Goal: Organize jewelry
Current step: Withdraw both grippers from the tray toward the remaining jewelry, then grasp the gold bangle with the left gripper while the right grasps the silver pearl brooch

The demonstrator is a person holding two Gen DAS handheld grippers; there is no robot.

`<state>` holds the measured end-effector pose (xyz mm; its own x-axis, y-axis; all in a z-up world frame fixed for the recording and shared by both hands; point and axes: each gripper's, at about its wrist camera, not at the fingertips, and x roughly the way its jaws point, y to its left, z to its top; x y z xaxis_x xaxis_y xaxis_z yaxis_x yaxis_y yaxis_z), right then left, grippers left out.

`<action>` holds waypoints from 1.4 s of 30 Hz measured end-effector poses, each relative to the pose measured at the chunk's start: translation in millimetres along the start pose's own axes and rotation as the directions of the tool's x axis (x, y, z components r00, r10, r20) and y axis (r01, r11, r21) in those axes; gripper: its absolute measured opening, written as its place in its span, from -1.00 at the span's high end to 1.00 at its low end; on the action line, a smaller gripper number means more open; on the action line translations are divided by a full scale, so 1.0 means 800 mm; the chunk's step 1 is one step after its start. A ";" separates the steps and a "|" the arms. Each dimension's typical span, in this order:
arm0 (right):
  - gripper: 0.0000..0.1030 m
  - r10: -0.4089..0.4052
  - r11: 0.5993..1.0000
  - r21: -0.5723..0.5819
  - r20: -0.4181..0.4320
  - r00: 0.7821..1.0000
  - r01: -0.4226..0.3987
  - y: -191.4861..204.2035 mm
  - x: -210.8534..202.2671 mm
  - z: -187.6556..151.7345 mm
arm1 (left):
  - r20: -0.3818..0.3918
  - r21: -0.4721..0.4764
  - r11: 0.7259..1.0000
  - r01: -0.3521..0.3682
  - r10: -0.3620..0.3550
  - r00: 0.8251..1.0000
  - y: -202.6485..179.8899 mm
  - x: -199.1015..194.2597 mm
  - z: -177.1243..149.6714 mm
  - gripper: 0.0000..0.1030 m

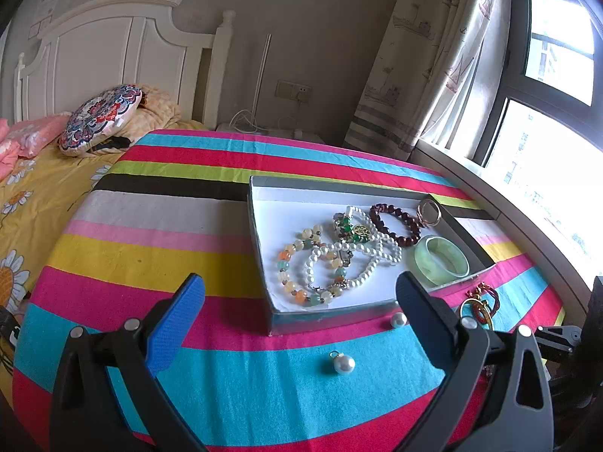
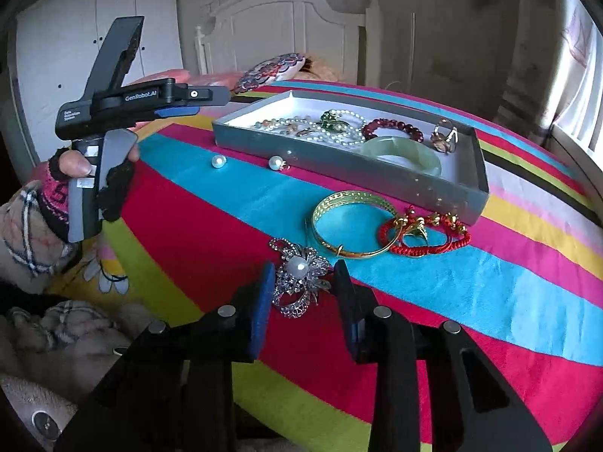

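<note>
A shallow grey box [image 1: 264,260] [image 2: 339,162] on the striped cloth holds bead bracelets, a pearl string [image 1: 361,260], a dark red bead bracelet [image 1: 395,222], a green jade bangle [image 1: 443,260] [image 2: 403,152] and rings [image 1: 429,213]. Two loose pearl earrings [image 1: 343,363] [image 1: 398,319] lie in front of the box. My left gripper [image 1: 301,301] is open, hovering above them, empty; it also shows in the right wrist view [image 2: 181,103]. My right gripper [image 2: 303,277] straddles a silver rhinestone brooch with a pearl [image 2: 299,282], jaws close beside it, contact unclear. A gold bangle [image 2: 354,226] and red cord bracelet [image 2: 426,233] lie beyond.
The striped cloth [image 1: 188,226] covers a round-edged table. A bed with a patterned cushion [image 1: 101,120] lies left. A window sill [image 1: 508,218] and curtain stand right. The person's gloved hand [image 2: 75,173] holds the left gripper.
</note>
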<state>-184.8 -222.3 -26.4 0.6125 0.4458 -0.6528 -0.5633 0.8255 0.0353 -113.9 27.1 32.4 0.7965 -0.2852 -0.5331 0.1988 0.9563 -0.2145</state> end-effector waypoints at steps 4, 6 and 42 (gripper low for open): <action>0.33 -0.016 1.000 -0.024 0.005 1.000 0.016 0.005 0.001 0.000 | 0.000 -0.001 1.000 0.000 0.000 1.000 0.000 0.000 0.000 -0.95; 0.31 -0.026 0.999 -0.038 0.010 1.000 0.027 0.009 0.002 0.000 | 0.000 0.000 1.000 0.000 0.000 1.000 0.000 0.000 0.000 -0.95; 0.38 -0.165 0.977 0.159 0.158 0.974 0.140 -0.074 -0.097 -0.041 | -0.340 0.382 0.886 0.262 -0.128 0.932 -0.239 0.088 -0.046 -0.80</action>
<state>-217.5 -316.9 -2.6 0.7766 0.3524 -0.5222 -0.3765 0.9242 0.0638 -117.0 -178.3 5.6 0.5221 -0.4105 -0.7476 0.6029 0.7976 -0.0168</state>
